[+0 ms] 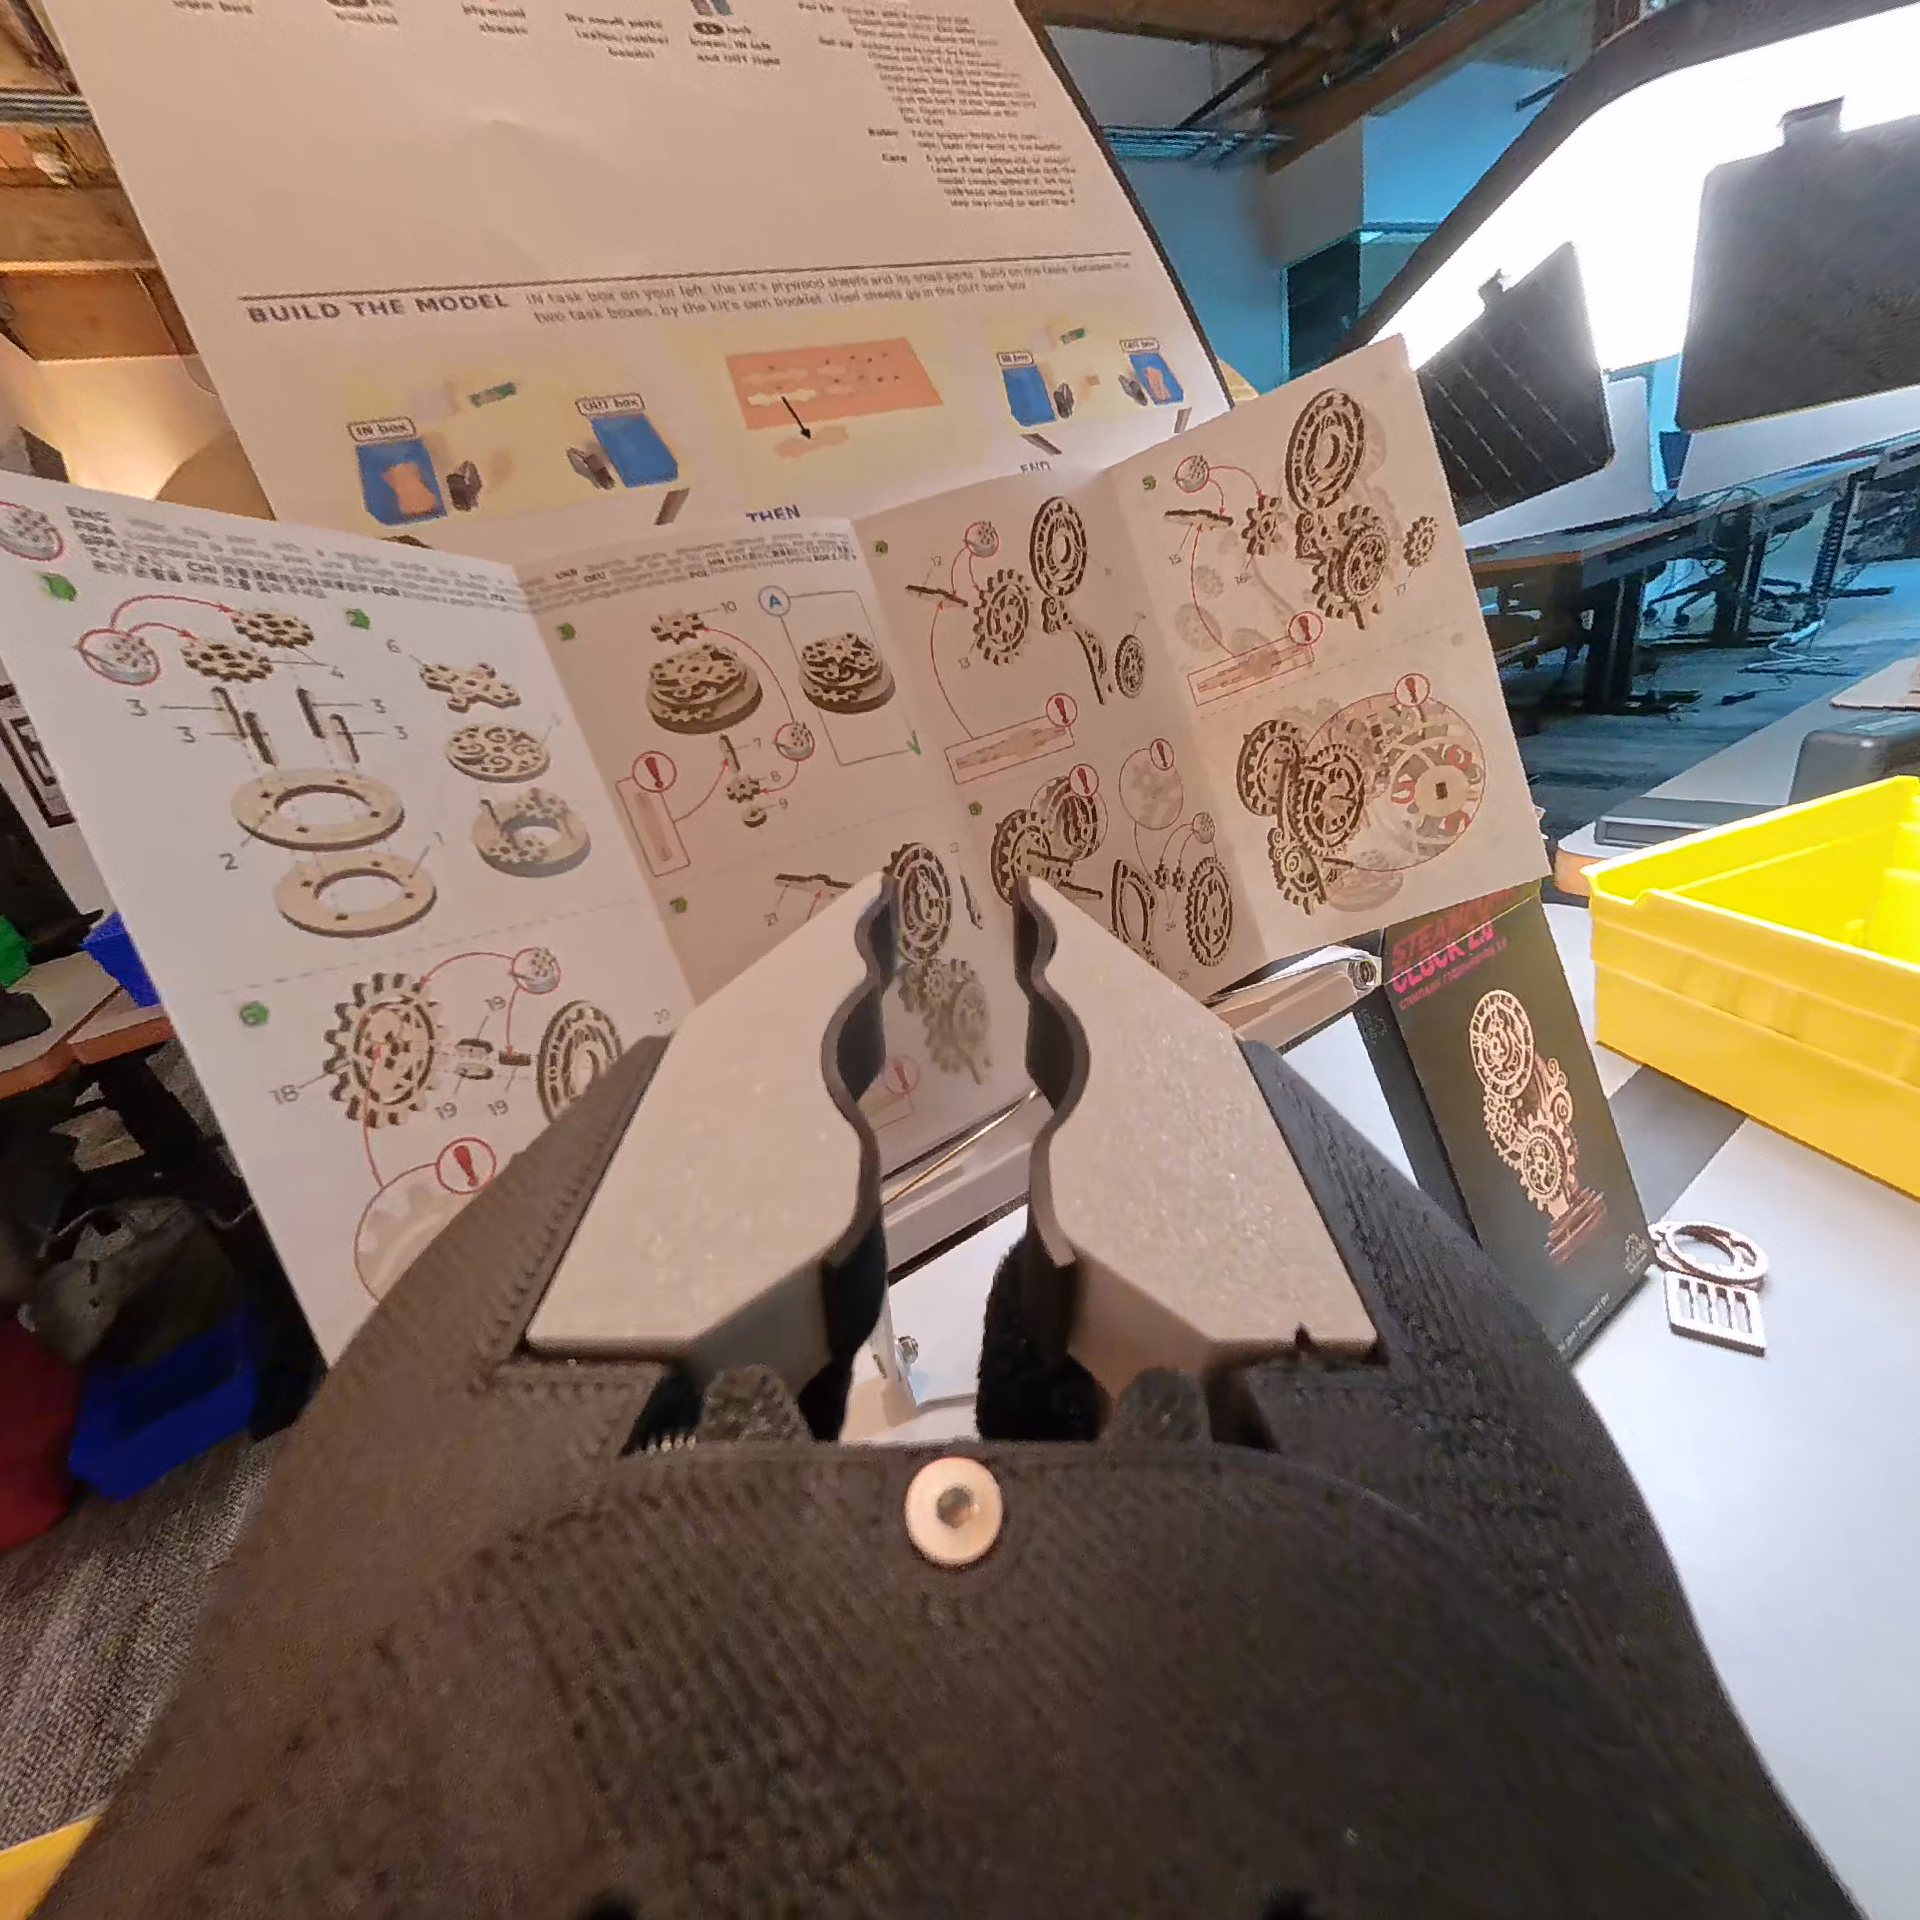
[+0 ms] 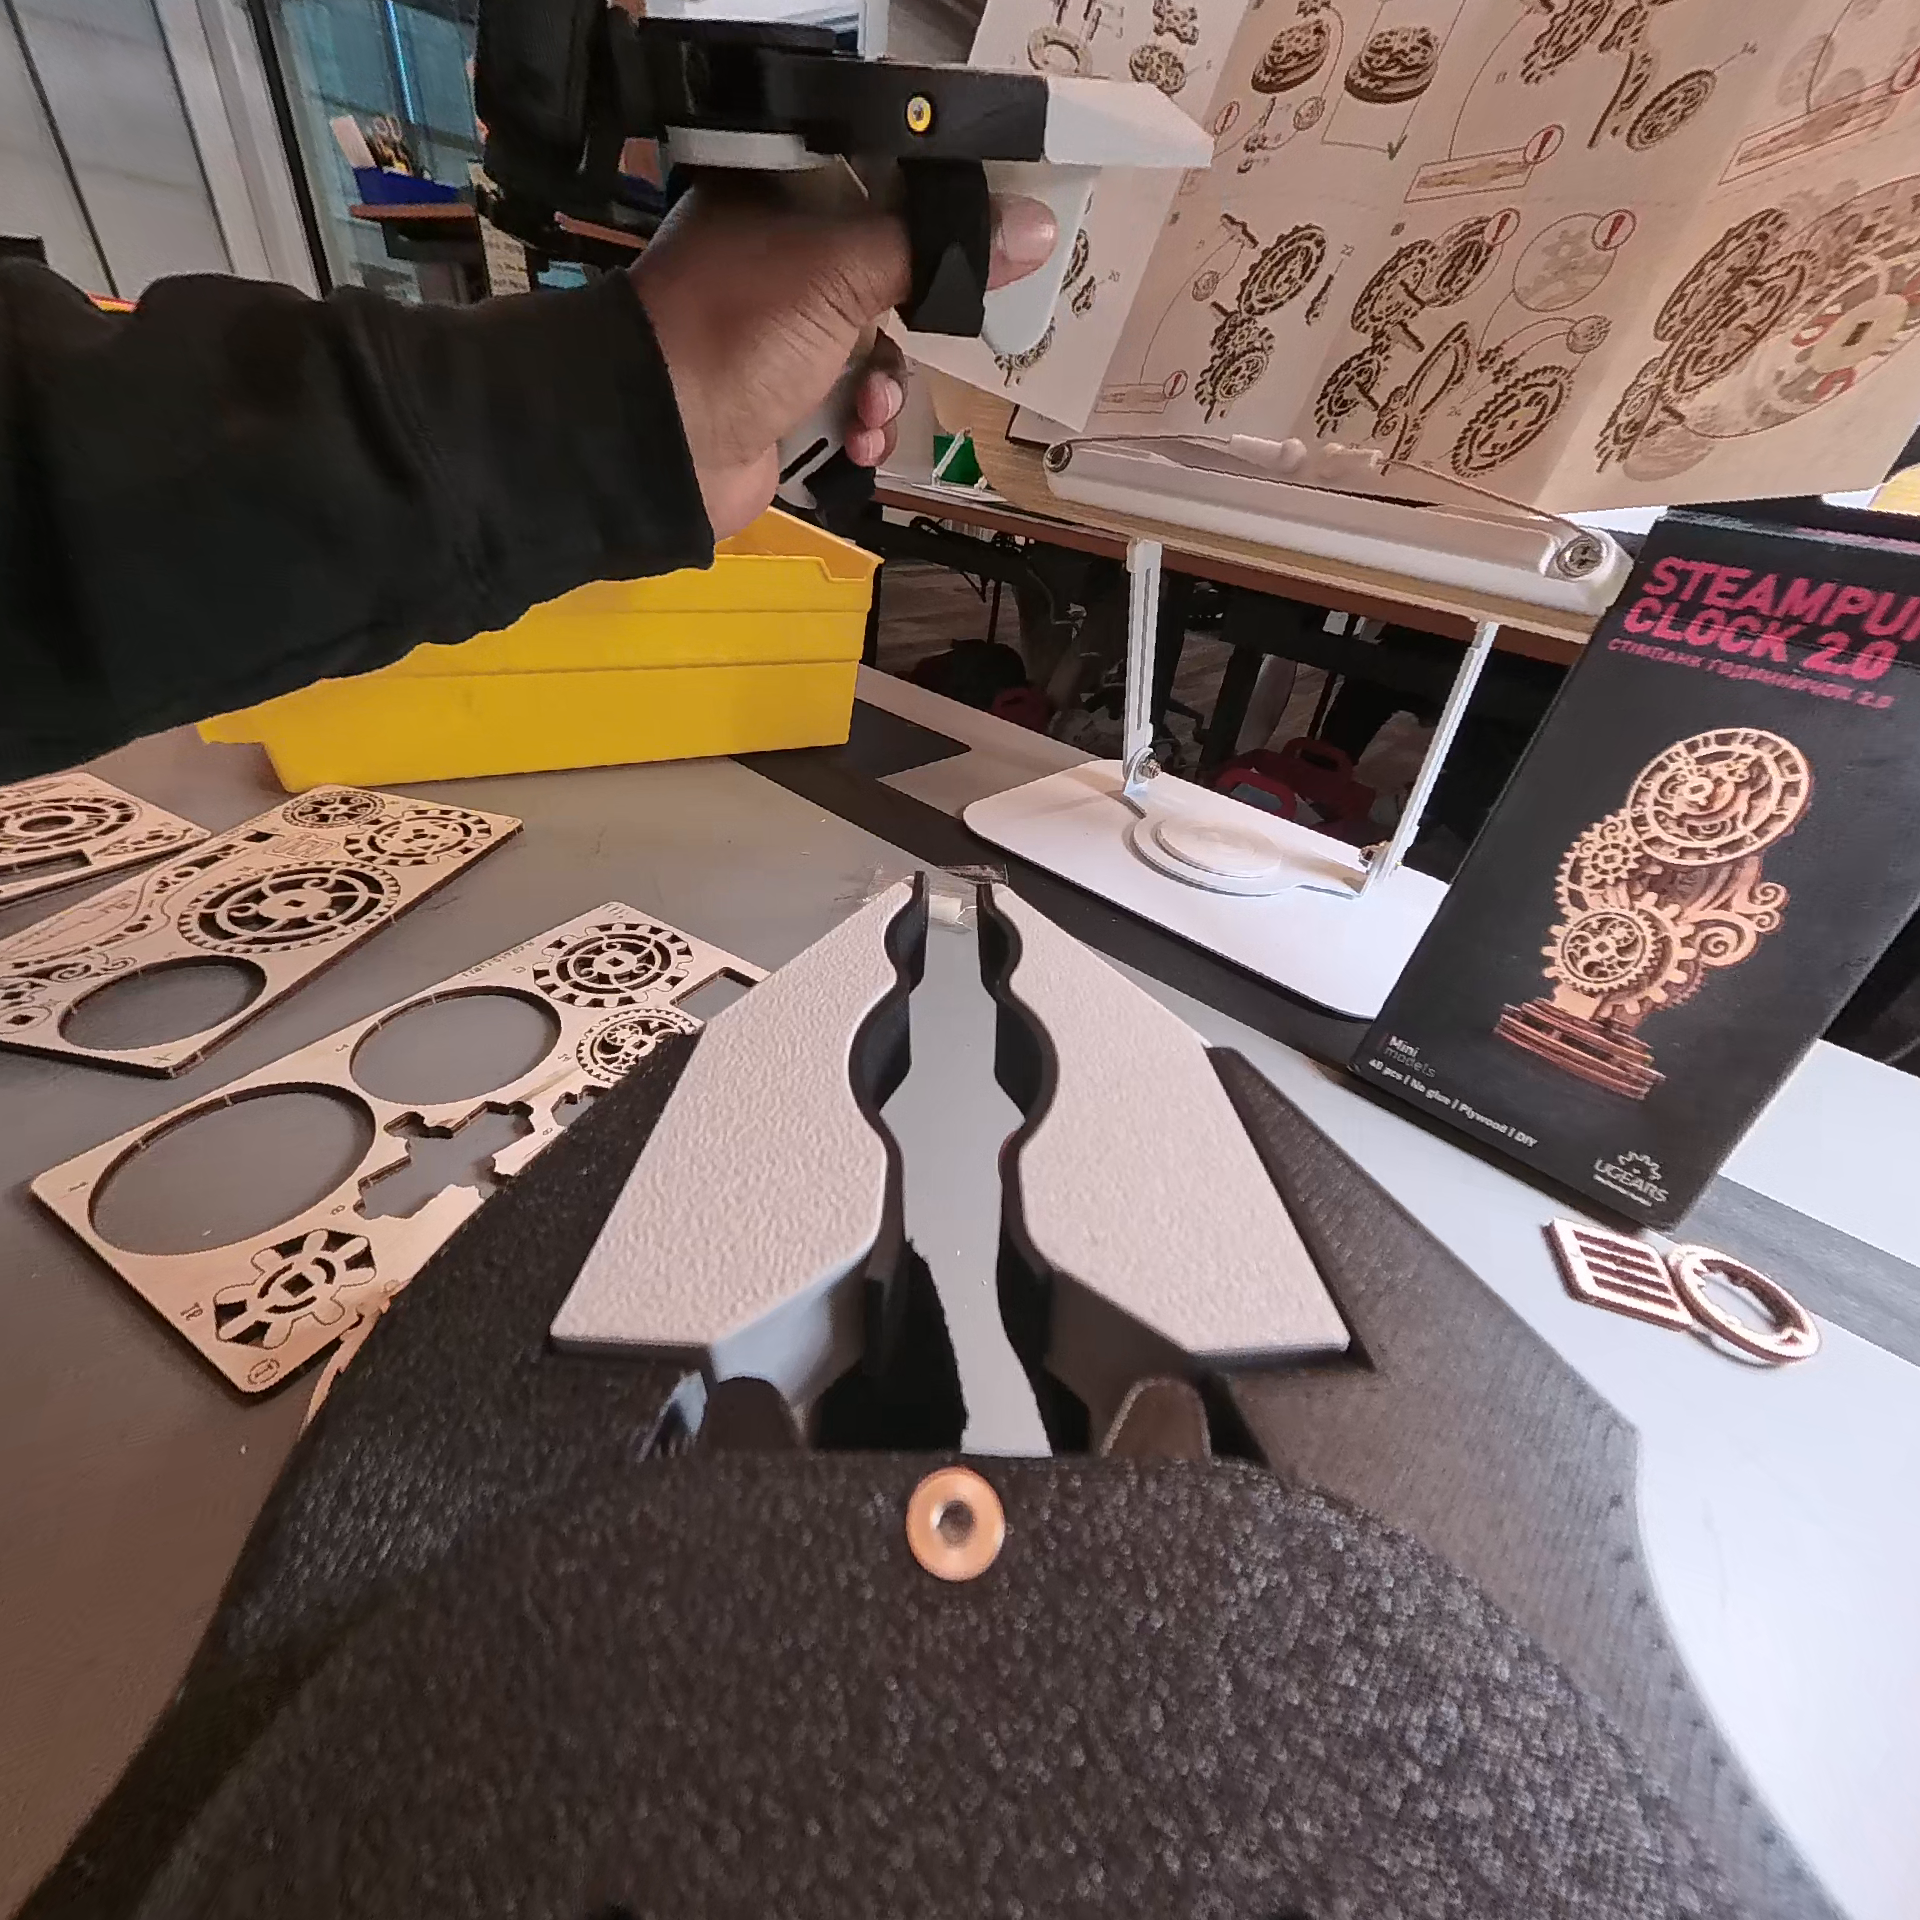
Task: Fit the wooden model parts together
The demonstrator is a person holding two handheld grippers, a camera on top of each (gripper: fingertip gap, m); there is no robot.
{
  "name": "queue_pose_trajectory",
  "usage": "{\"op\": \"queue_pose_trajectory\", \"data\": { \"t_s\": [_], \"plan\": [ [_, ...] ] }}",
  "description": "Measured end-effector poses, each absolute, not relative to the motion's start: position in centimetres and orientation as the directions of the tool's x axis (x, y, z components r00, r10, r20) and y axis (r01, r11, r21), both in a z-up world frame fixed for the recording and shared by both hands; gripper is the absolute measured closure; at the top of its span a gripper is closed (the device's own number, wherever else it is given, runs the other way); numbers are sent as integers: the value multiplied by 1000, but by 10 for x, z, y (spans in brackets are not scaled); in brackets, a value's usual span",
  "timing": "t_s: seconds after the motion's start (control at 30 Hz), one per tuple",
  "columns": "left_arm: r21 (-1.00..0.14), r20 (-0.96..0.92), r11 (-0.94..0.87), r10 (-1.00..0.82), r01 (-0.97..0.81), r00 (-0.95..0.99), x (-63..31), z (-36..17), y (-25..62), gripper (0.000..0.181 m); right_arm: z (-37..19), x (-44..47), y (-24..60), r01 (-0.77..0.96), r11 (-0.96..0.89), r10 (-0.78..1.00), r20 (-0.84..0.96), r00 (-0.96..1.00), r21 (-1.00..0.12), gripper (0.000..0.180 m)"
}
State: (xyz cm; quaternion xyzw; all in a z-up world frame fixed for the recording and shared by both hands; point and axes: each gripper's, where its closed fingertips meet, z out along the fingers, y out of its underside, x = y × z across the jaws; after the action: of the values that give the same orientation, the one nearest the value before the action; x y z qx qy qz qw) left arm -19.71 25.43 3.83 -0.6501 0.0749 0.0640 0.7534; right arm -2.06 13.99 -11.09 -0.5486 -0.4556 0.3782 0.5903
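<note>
My left gripper (image 1: 951,906) is open and empty, held up in the air facing the unfolded instruction booklet (image 1: 727,727). It also shows in the right wrist view (image 2: 1184,140), held by a hand in a black sleeve. My right gripper (image 2: 951,891) is low over the grey table, its jaws a narrow gap apart with nothing held. Three plywood sheets (image 2: 301,1143) with cut gears and punched-out holes lie to its left. A small wooden grille piece (image 2: 1616,1283) and a wooden ring (image 2: 1745,1314) lie touching each other to its right, and also show in the left wrist view (image 1: 1709,1288).
The black kit box (image 2: 1631,883) stands upright at the right. A white stand (image 2: 1195,862) holds the booklet (image 2: 1455,260). One yellow bin (image 2: 582,686) sits at the left behind the sheets, another (image 1: 1766,956) at the right. A large printed poster (image 1: 623,208) hangs behind. There is about 25 centimetres between the tips of the two grippers.
</note>
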Motion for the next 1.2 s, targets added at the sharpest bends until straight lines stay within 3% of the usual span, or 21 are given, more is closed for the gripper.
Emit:
{"op": "queue_pose_trajectory", "data": {
  "t_s": [0.27, 0.5, 0.73, 1.2],
  "plan": [
    [-951, -212, 218, 64, -221, 975, -207, 46, 249, 159, -111, -21, 140, 55, 114, 946, 125, 298, -992, 173],
    [-978, -142, 133, 142, -161, 980, -252, 62, 268, 181, -112, -21, 139, 60, 118, 946, 131, 296, -991, 173],
    [-985, -152, 61, 173, -164, 973, -266, 76, 291, 181, -111, -21, 140, 55, 109, 949, 121, 293, -992, 173],
    [-962, -271, -7, 69, -271, 960, -211, 67, 319, 181, -111, -21, 139, 57, 116, 948, 127, 291, -992, 174]
  ]
}}
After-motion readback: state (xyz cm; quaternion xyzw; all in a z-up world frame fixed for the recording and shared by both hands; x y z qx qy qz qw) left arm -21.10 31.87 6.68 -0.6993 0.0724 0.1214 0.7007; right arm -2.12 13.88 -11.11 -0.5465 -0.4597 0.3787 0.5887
